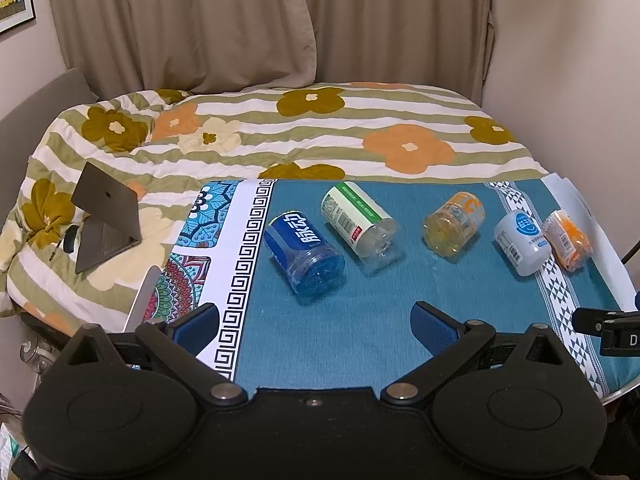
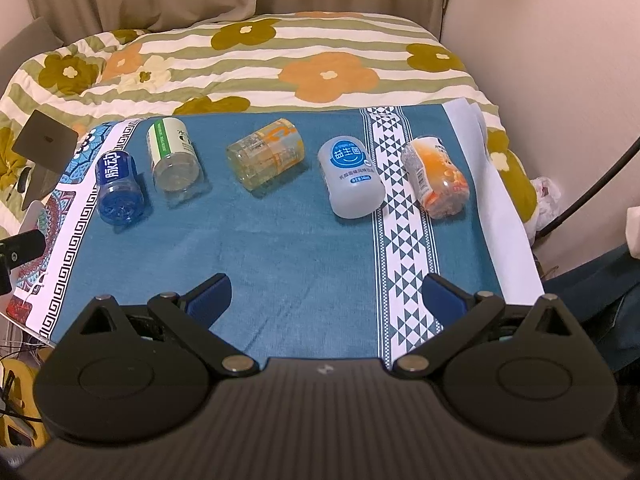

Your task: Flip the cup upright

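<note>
Several plastic cups lie on their sides in a row on the teal cloth [image 1: 360, 320]: a blue cup [image 1: 305, 255] [image 2: 118, 188], a green-and-white cup [image 1: 359, 223] [image 2: 173, 160], a yellow cup [image 1: 454, 226] [image 2: 265, 154], a white cup [image 1: 522, 242] [image 2: 352, 178] and an orange cup [image 1: 567, 239] [image 2: 436, 176]. My left gripper [image 1: 316, 326] is open and empty, hovering in front of the blue cup. My right gripper [image 2: 326, 298] is open and empty, in front of the white cup.
The cloth covers a small table [image 2: 508, 216] against a bed with a flowered quilt [image 1: 280, 128]. An open laptop [image 1: 106, 216] sits on the quilt at the left. A wall [image 2: 560, 60] stands at the right. A black cable [image 2: 592, 188] runs beside the table's right edge.
</note>
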`<state>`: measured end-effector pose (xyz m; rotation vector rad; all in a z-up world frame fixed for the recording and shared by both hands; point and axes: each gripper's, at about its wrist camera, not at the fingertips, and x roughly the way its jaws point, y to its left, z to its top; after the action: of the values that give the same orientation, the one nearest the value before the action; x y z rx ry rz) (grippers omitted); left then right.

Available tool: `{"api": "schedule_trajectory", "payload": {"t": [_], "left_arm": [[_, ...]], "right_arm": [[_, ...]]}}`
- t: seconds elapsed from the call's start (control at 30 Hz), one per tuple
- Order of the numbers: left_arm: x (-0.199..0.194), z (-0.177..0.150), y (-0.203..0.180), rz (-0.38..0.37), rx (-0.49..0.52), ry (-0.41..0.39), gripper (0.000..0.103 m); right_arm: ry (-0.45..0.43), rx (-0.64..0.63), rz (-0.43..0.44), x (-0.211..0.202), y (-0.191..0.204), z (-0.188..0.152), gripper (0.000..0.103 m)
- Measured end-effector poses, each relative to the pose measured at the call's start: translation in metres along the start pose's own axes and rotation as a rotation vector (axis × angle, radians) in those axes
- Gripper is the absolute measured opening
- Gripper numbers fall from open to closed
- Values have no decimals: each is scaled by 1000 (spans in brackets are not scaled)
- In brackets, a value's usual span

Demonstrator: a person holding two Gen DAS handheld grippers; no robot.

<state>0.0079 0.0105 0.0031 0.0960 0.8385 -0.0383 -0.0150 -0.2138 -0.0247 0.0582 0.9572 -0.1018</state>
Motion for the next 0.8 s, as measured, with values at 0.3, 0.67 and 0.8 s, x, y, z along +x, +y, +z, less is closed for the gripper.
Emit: {"api": "schedule_trajectory", "payload": {"t": [0.3,0.67,0.8], "left_arm": [[0,0,2,2,-11,1,103],[0,0,2,2,-10,0,103],[0,0,2,2,-11,0,103]], "right_arm": [[-1,-6,-2,2,-1,0,103],[0,-9,-4,3,0,0,103],[1,-9,-3,4,-1,0,103]]}}
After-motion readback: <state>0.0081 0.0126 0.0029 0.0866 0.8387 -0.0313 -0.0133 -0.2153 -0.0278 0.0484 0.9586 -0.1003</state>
